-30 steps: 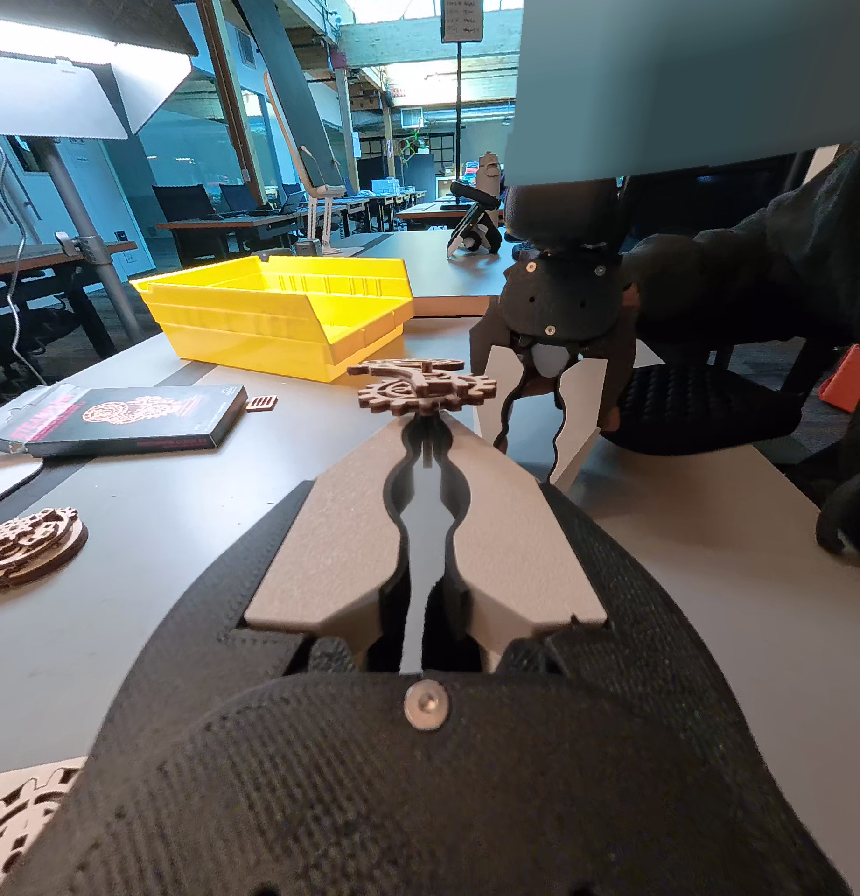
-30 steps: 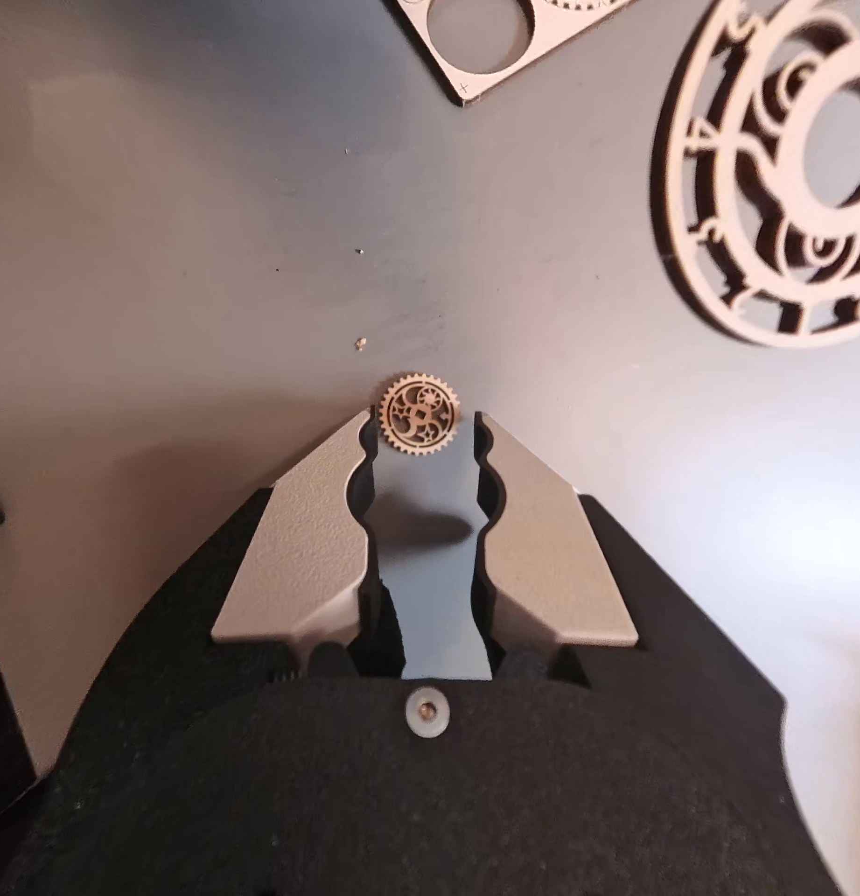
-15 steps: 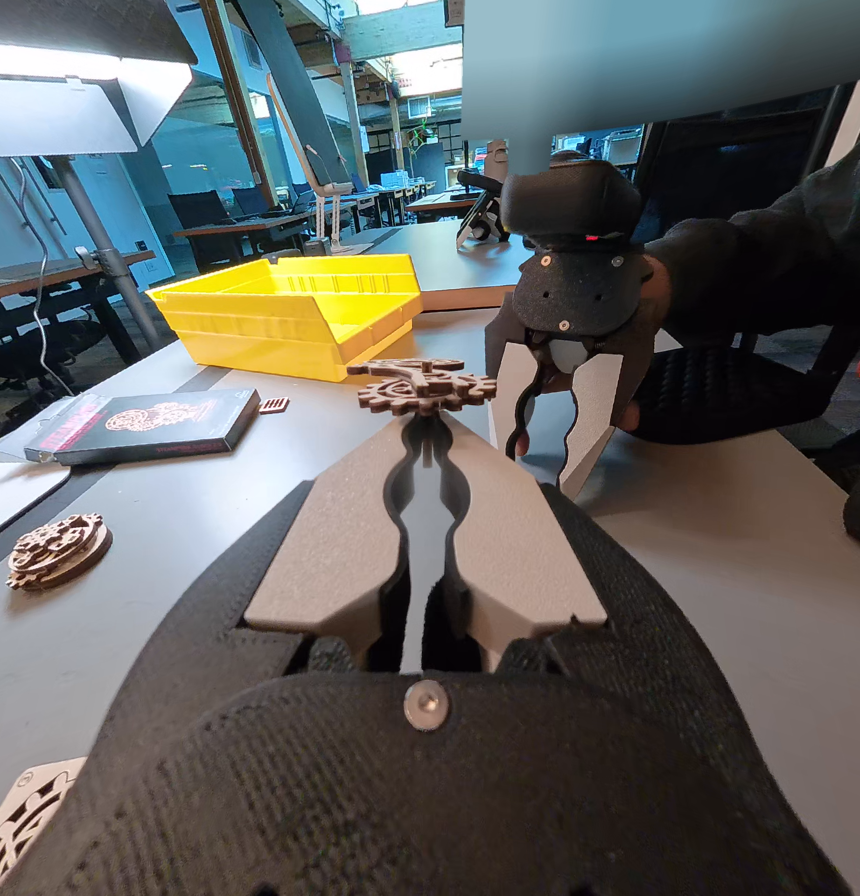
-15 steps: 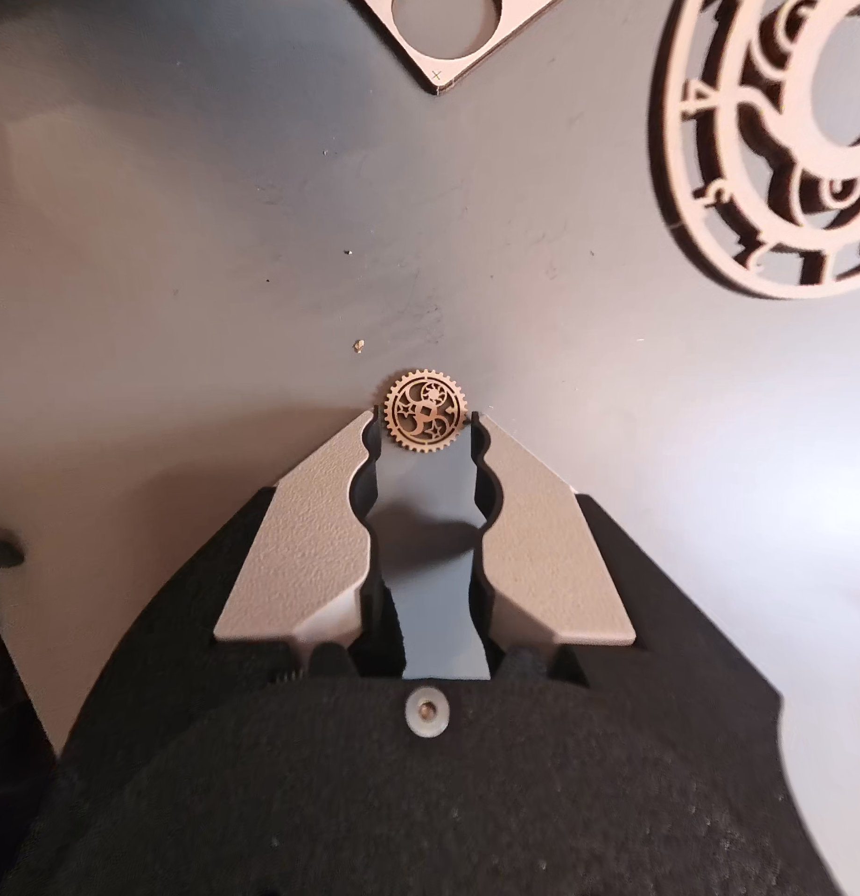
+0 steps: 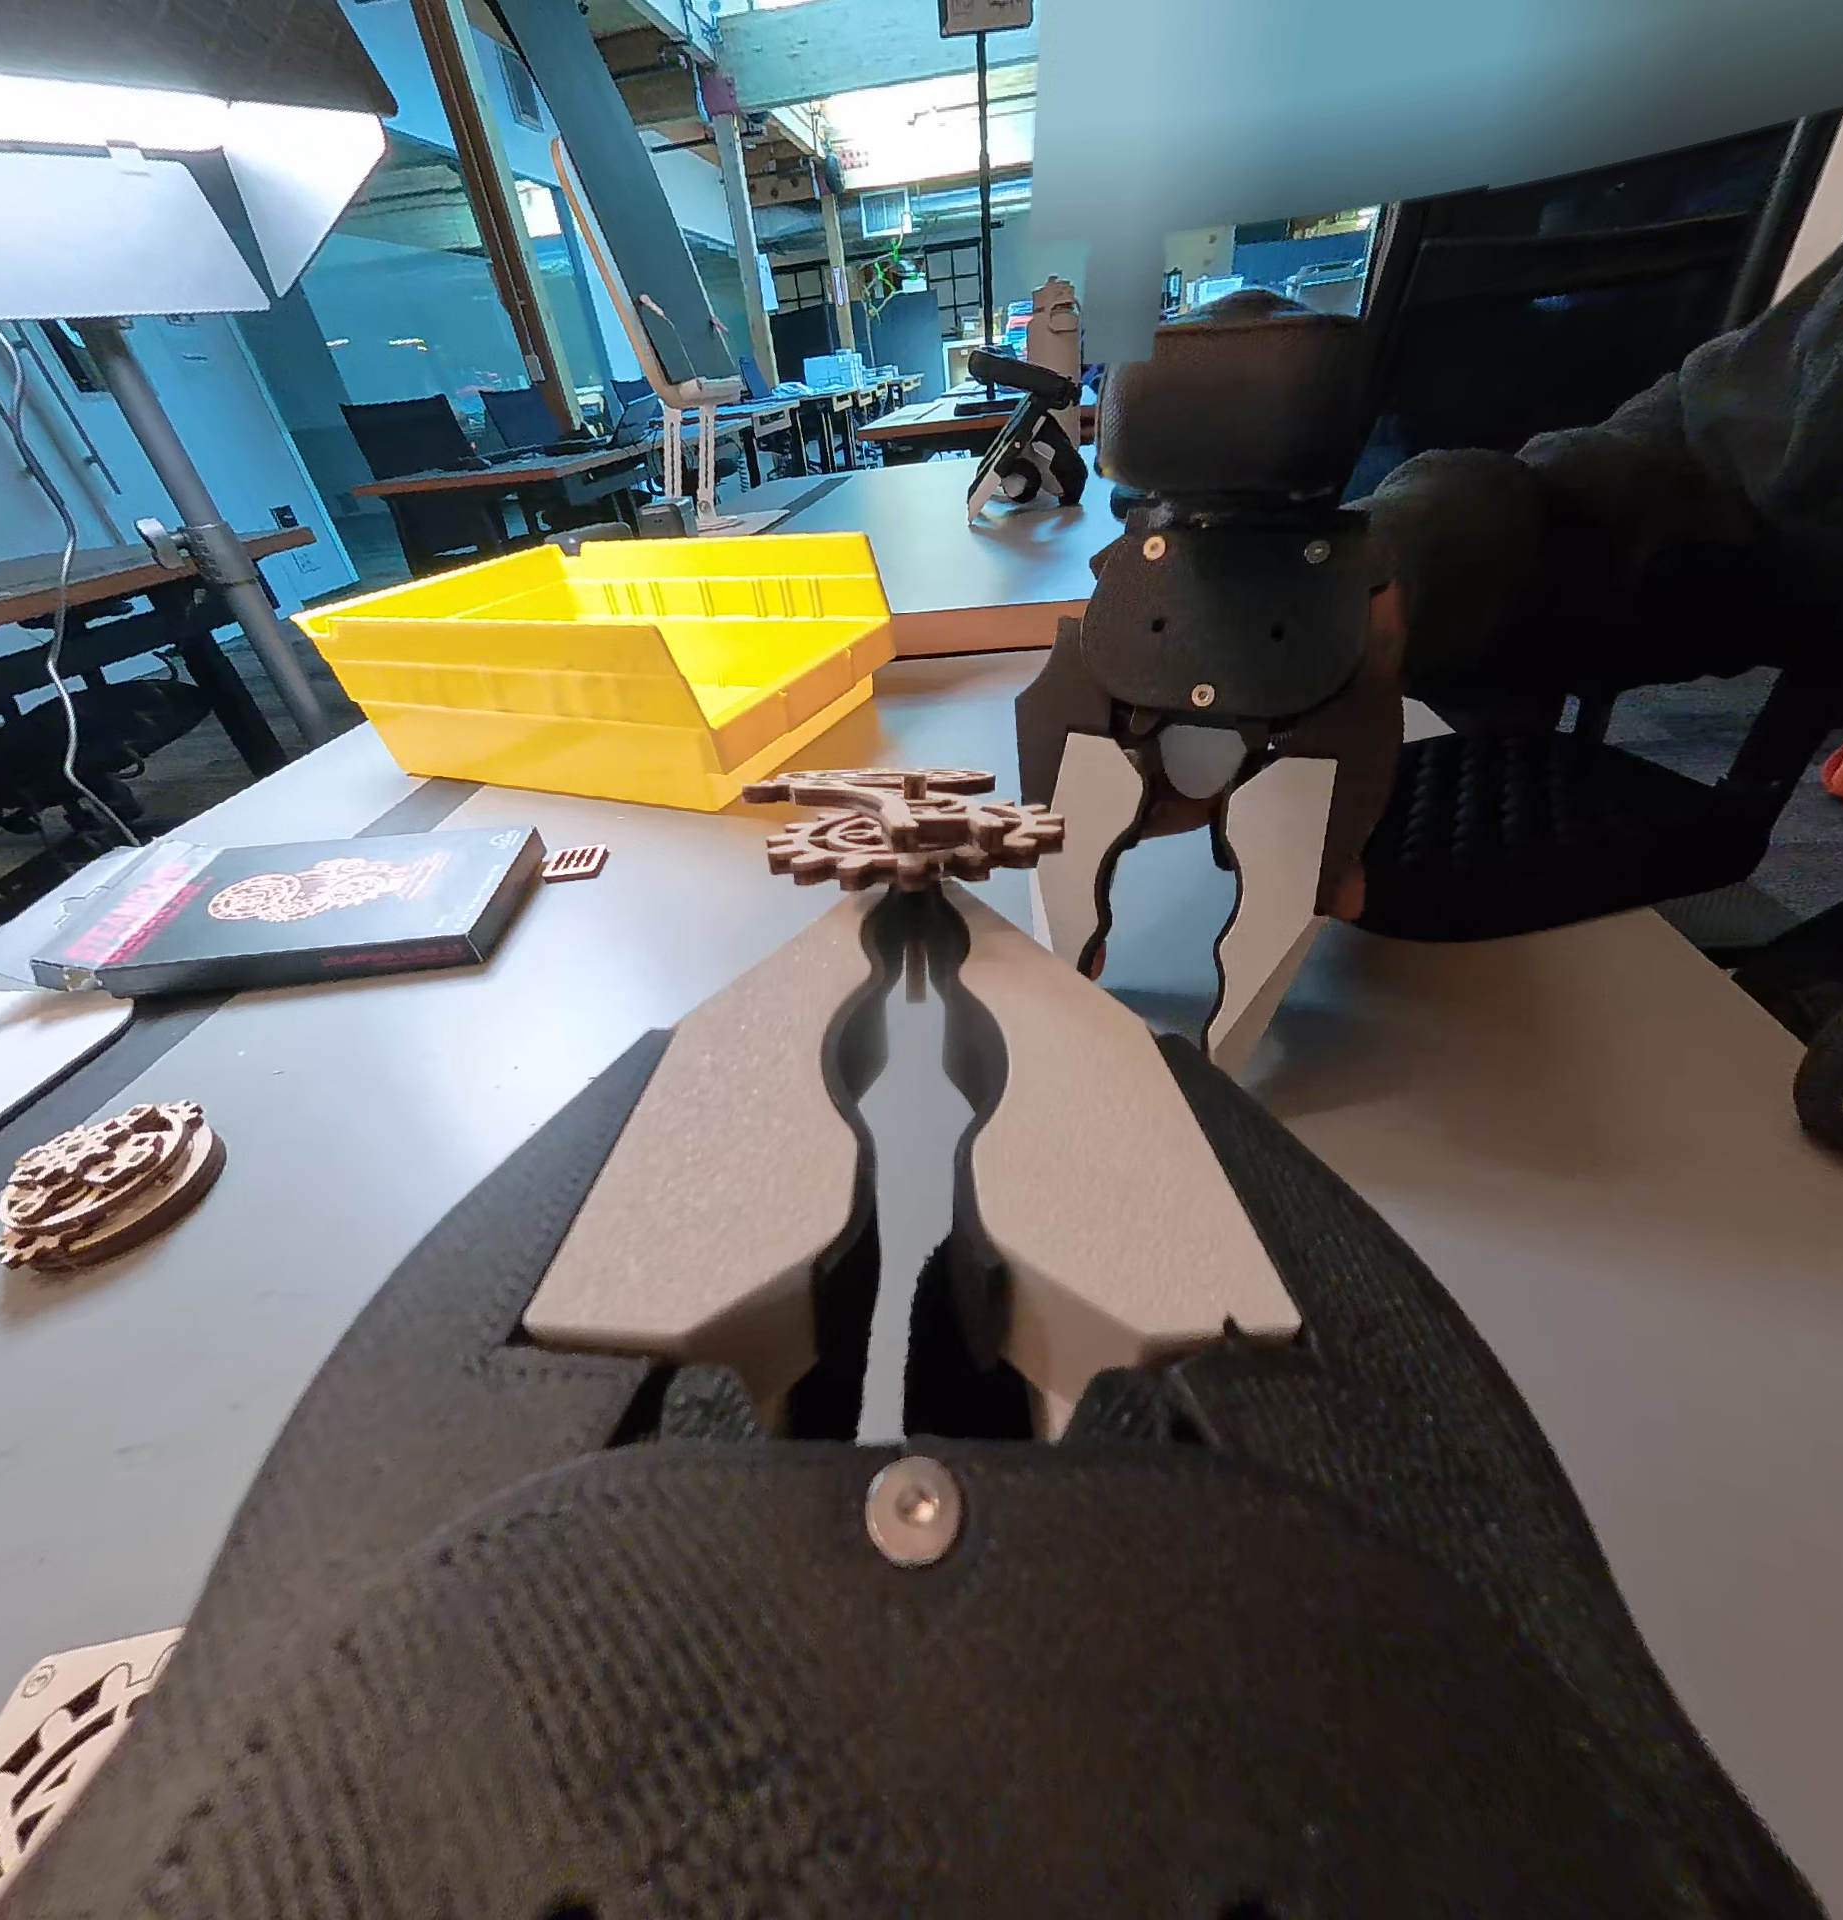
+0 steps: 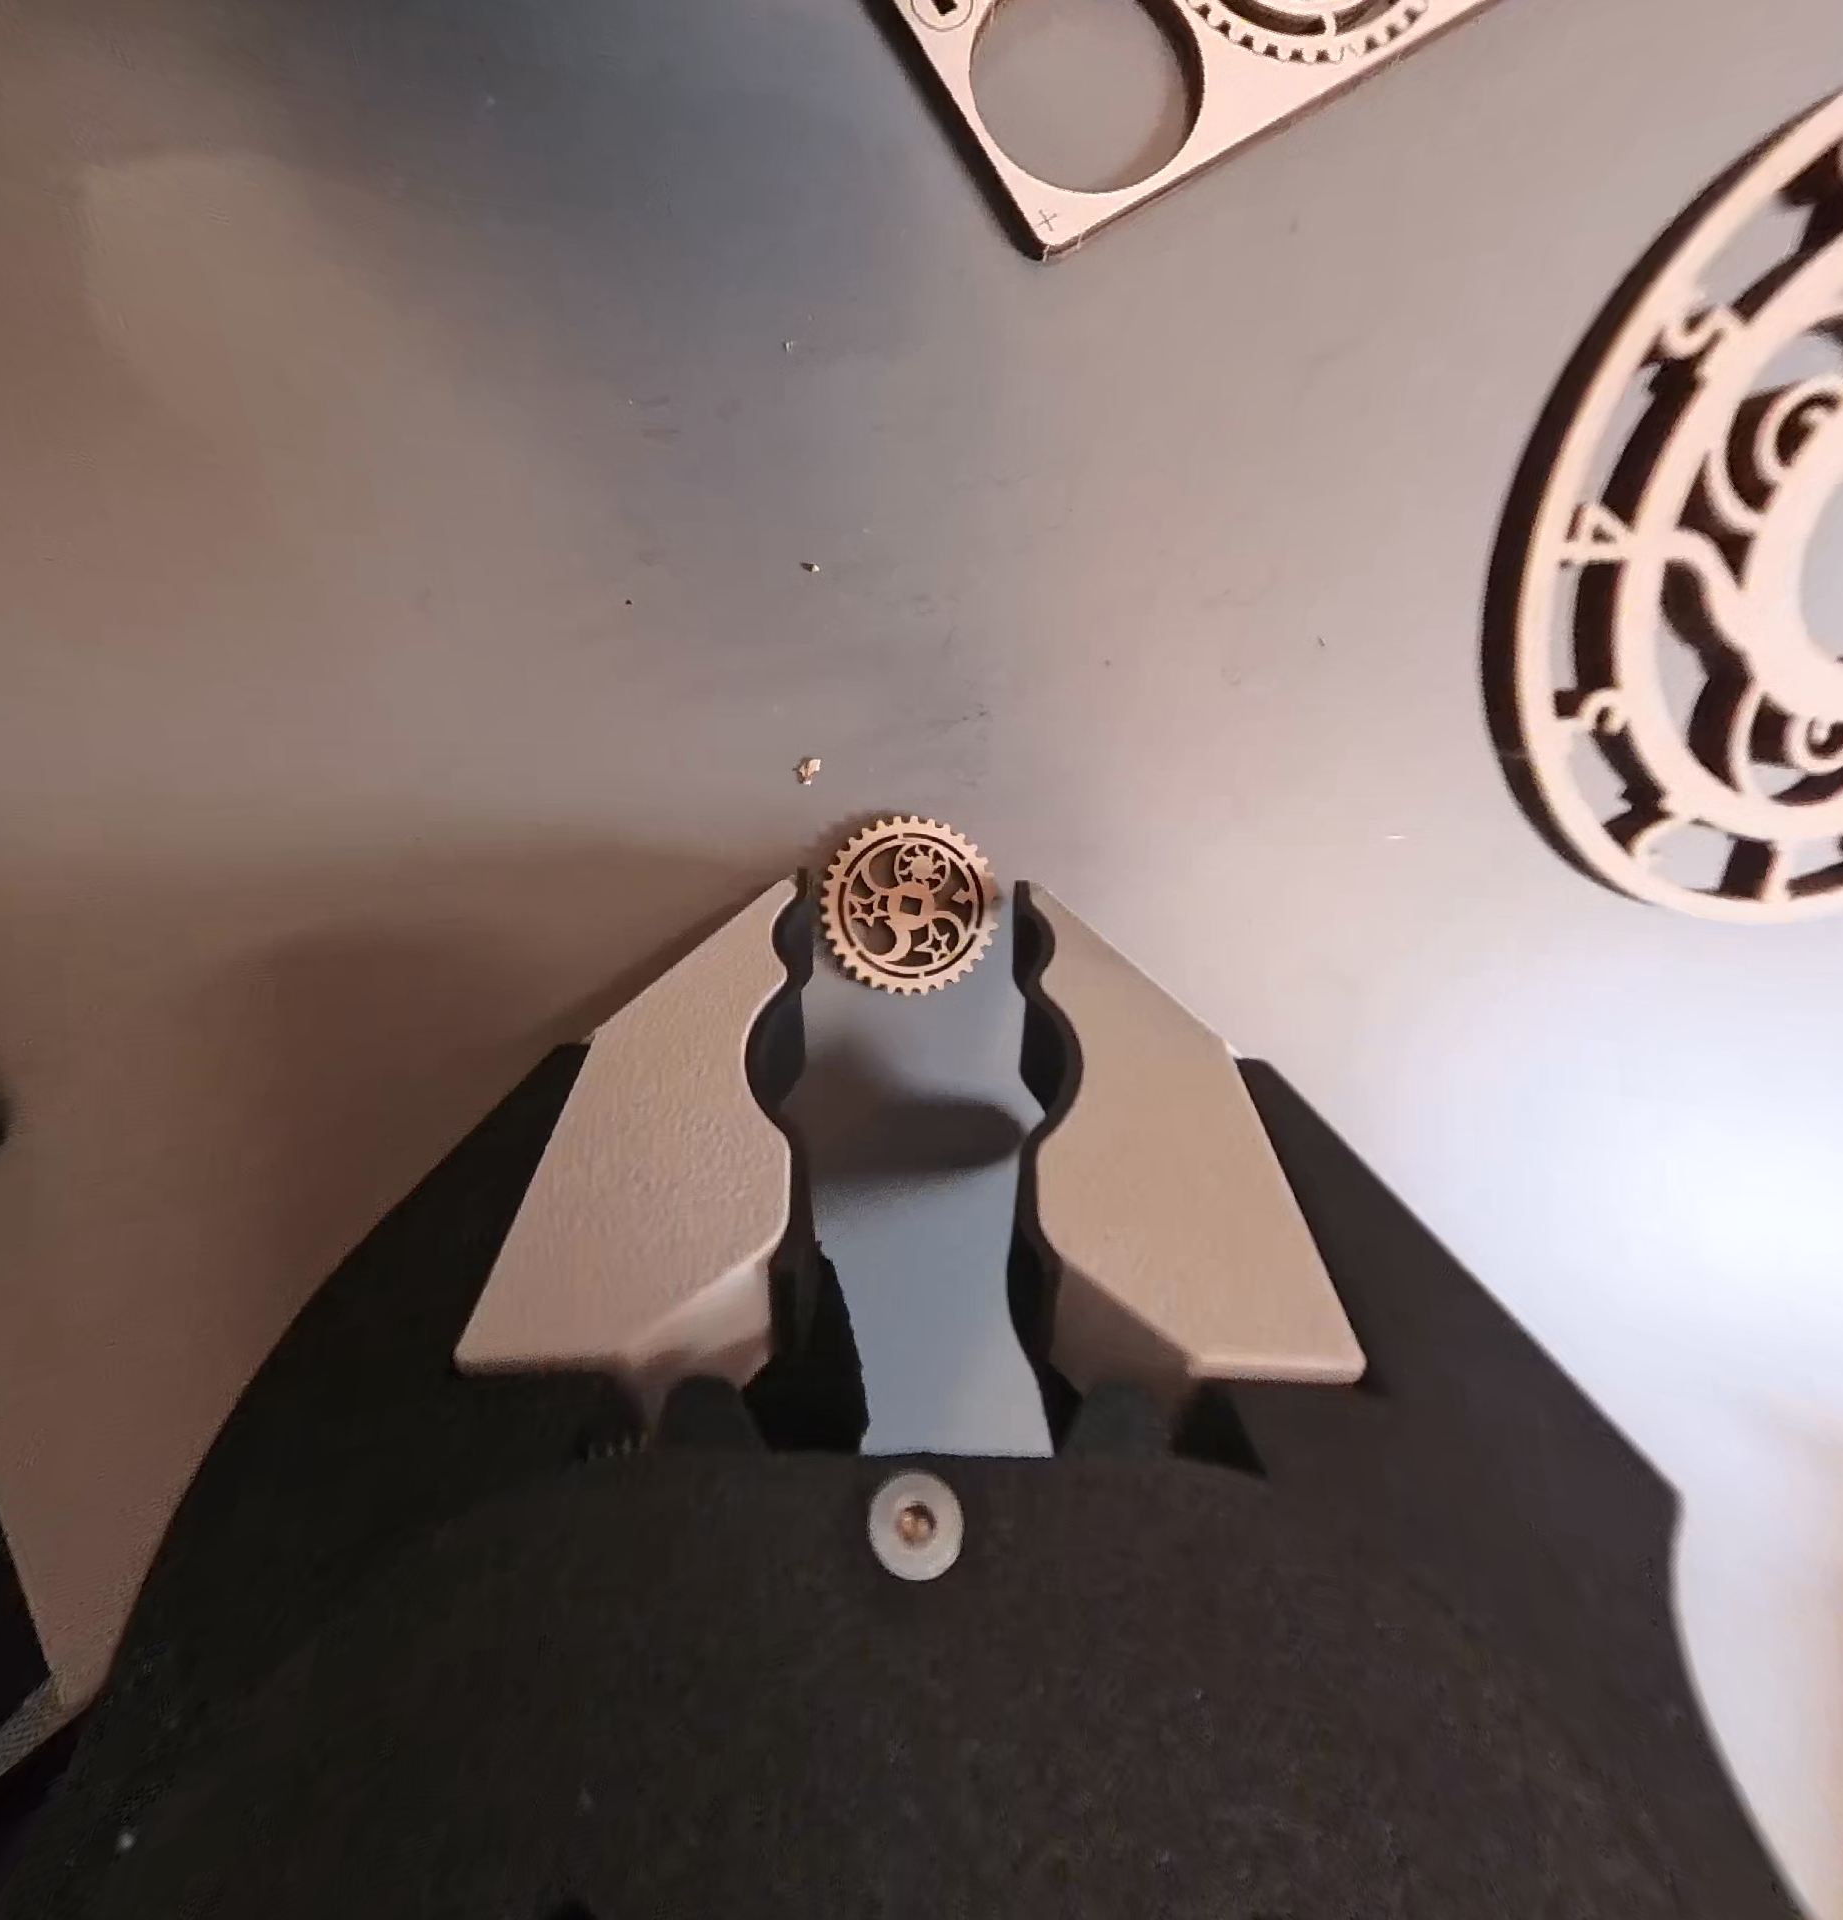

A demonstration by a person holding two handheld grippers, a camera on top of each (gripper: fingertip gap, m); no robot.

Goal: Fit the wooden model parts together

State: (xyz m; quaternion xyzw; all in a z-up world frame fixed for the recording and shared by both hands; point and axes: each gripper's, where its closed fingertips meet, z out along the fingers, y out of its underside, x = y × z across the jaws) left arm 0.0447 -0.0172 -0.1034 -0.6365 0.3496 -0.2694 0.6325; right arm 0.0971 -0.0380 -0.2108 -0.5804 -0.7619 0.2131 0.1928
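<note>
Grip check: my left gripper (image 5: 912,920) pinches the dark wooden gear assembly (image 5: 912,826); right gripper (image 6: 909,914), fingers spread, straddles the small round pale wooden gear (image 6: 909,906) on the table, so I should close squarely.

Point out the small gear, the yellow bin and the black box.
small gear (image 6: 909,906), right wrist view, its centre hole.
yellow bin (image 5: 543,717), left wrist view, its front wall.
black box (image 5: 293,896), left wrist view, its top face.

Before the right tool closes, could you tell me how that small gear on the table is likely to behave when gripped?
The small gear looks thin and flat on the table, so it is probably light and may slide rather than lift. Its pierced pattern suggests it could snap if squeezed hard. The right tool stands open around it.
</note>
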